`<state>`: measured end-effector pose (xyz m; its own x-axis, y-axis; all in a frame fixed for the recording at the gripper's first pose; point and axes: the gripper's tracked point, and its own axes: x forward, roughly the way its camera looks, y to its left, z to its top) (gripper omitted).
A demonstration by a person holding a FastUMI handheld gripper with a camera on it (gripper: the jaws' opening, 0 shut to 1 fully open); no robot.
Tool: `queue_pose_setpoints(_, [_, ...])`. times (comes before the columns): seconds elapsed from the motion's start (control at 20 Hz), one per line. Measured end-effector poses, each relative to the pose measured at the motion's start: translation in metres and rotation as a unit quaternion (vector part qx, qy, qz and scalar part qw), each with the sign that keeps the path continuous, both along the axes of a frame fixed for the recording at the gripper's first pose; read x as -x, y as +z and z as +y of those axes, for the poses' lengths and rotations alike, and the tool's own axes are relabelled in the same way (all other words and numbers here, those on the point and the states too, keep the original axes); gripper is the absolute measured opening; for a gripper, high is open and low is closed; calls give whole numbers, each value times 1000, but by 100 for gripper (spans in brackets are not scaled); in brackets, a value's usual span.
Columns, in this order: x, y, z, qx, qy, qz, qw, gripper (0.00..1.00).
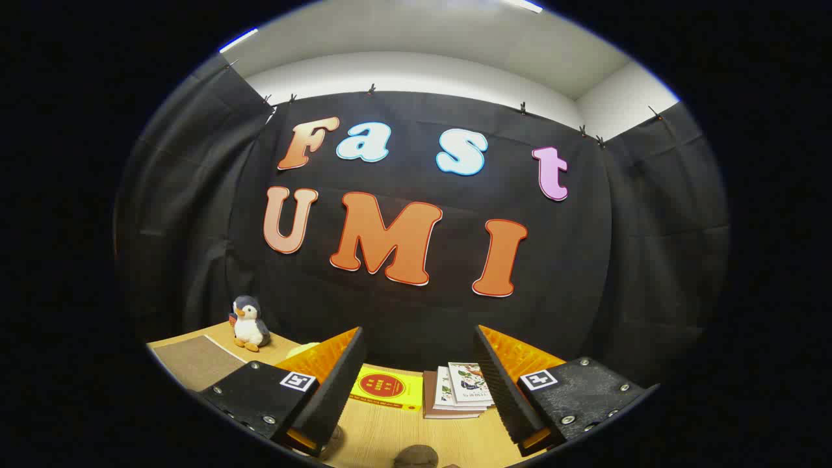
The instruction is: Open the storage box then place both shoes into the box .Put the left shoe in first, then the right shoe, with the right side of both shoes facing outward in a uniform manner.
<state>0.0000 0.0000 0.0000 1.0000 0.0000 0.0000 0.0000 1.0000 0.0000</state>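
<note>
Ahead of my tool: a wooden worktop (390, 435) against the booth wall.
Tool (416, 383): fingers wide apart, holding nothing.
Between the fingers: yellow book (388, 389), stack of books (458, 390).
Far left: penguin plush (249, 323).
Nearest edge: brownish rounded shape (416, 456), possibly a shoe; I cannot tell.

Your gripper (416, 383), two wedge-shaped fingers (335, 383) with ribbed inner faces, set wide apart around bare air, each on a flat mount plate (257, 393) with silver screws and a small square tag (298, 381) nearest its finger
</note>
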Motion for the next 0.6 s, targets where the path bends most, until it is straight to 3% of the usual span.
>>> queue_pose_setpoints(0.6, [-15,-3,2,5,5,-5,1000,97])
